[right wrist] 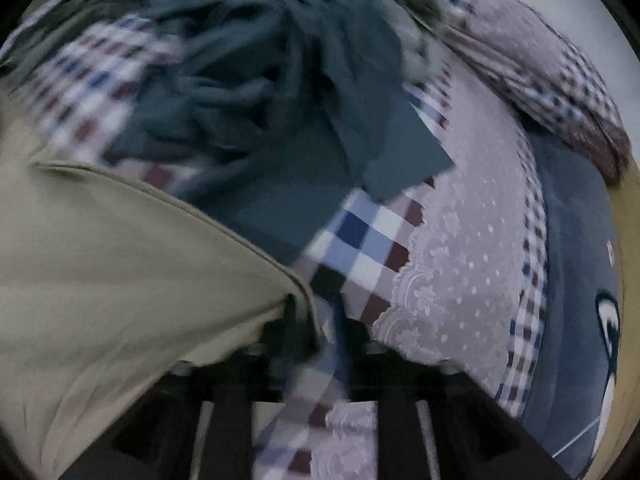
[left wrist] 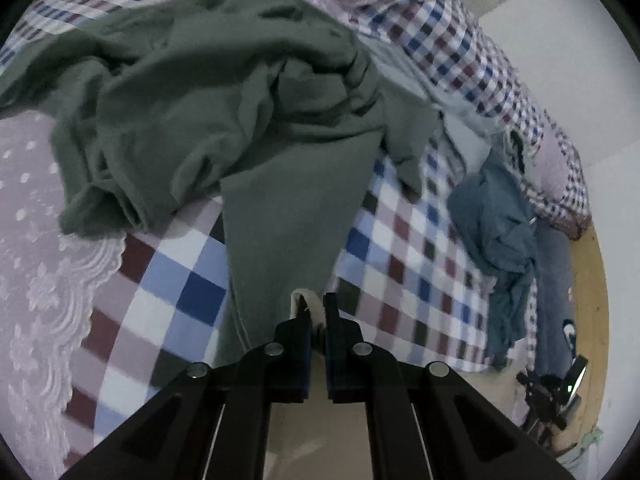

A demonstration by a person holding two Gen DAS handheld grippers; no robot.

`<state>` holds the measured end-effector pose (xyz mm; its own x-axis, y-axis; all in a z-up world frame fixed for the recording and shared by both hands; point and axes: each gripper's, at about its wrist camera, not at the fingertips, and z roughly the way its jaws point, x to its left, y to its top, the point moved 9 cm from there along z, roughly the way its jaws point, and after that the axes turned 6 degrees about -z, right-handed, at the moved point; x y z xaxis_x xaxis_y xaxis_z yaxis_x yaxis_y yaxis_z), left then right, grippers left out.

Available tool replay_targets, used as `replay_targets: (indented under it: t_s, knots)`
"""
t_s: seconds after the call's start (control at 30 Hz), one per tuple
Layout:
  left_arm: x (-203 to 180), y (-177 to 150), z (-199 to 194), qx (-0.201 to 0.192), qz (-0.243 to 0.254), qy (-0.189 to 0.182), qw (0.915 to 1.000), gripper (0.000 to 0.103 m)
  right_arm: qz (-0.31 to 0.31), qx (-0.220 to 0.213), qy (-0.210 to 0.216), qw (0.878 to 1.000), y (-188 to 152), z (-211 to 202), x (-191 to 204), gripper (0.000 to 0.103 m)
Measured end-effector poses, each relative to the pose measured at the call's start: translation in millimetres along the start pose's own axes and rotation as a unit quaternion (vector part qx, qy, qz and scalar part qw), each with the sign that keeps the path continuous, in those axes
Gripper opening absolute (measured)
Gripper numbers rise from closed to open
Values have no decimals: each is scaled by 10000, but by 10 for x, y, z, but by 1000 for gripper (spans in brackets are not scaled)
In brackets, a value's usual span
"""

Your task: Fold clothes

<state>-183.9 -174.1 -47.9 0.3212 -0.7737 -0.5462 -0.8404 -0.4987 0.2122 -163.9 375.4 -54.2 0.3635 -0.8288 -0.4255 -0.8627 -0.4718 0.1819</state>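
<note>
Two grippers pinch cloth above a checked bedspread [left wrist: 400, 248]: left gripper [left wrist: 316, 308] clamps rumpled green garment [left wrist: 224, 92]; blurred right gripper [right wrist: 316, 320] clamps smooth khaki fabric [right wrist: 120, 264].

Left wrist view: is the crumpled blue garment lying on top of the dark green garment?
No, the crumpled blue garment lies apart on the checked bedspread, to the right of the dark green garment.

Crumpled green garment [left wrist: 224, 92] on checked bedspread [left wrist: 404, 240]

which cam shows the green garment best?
Left wrist: the green garment lies sharp and almost whole on the checked bedspread. Right wrist is motion-blurred and shows at most a dark scrap at its top-left edge.
</note>
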Motion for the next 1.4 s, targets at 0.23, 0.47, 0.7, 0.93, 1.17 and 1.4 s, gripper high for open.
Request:
replay_targets:
  t_s: [0.23, 0.47, 0.7, 0.93, 1.17, 1.4]
  knots:
    - [213, -149, -856, -1024, 156, -910, 9904, 78, 1636, -651, -465, 9833, -311, -311, -425, 65]
    - [856, -1013, -1459, -1134, 484, -432, 9914, 78, 2147, -1650, 472, 9615, -899, -1149, -49, 72]
    - [1029, -2072, -1591, -610, 877, -154, 9942, 78, 2497, -1874, 1399, 9397, -1808, -1740, 534, 73]
    - [944, -2591, -1487, -357, 639, -114, 9973, 78, 3123, -1625, 1845, 9176, -2631, -1783, 685, 73]
    - [912, -2837, -1288, -156, 132, -361, 9991, 53, 2752, -1419, 2217, 9247, -2782, -1744, 961, 73]
    - [944, -2891, -1178, 4, -172, -589, 9981, 12, 2437, -850, 2418, 9354, -2770, -1360, 1367, 33]
